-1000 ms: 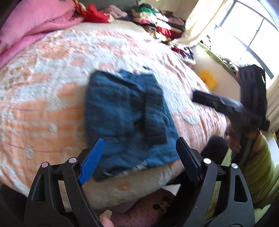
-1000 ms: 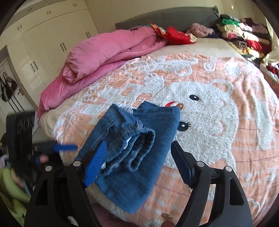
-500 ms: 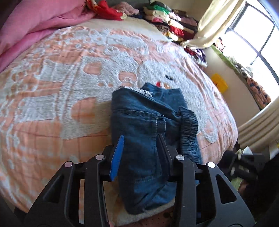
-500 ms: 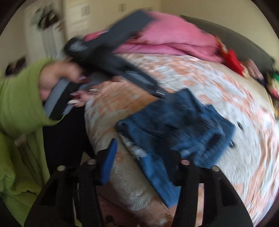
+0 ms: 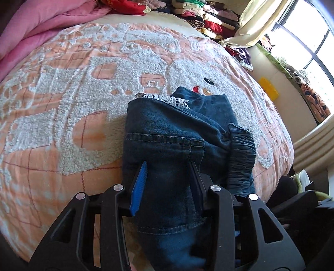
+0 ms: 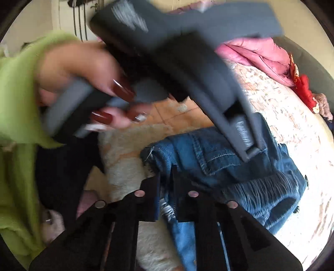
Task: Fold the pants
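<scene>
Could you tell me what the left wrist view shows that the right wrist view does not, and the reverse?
Only the left wrist view shows the window, the stacked clothes and the left gripper closed on the jeans. Only the right wrist view shows the person's left hand, green sleeve, and the right gripper pinching the jeans' edge. Both show jeans, bedspread and pink duvet.

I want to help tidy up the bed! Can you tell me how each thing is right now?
jeans: folded in a bundle at the bed's edge, gripped by both grippers.
left hand-held gripper: closed on the jeans.
right hand-held gripper: jaws just closed, pinching the jeans' edge.
pink duvet: bunched up at the head of the bed.
clothes pile: stacked by the window.
</scene>
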Available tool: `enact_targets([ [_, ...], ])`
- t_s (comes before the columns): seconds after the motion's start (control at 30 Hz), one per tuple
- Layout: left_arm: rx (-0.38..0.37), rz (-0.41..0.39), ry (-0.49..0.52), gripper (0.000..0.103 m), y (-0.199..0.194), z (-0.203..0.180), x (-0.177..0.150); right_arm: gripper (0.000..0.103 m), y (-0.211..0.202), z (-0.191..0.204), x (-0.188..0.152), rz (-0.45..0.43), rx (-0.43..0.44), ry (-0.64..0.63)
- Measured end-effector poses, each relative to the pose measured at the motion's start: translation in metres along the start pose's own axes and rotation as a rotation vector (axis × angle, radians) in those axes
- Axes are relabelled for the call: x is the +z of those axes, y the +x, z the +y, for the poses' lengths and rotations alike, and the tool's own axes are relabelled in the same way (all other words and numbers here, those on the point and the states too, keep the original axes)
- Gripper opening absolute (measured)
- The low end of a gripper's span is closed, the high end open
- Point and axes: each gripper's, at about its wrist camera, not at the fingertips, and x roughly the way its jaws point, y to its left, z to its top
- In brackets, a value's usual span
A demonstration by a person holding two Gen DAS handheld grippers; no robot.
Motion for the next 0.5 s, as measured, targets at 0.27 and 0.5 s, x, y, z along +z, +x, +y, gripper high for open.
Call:
enact_targets([
  [0.27,-0.004,-0.023,-0.007,0.032,-0.002,-0.001,-0.002,0.005,0.016,0.000,-0.032,0.040,0.031,0.063],
  [0.5,0.004,-0.037,-0.010,0.038,-0.009,-0.003,-0.005,0.017,-0.013,0.000,-0.029,-0.014,0.051,0.147],
])
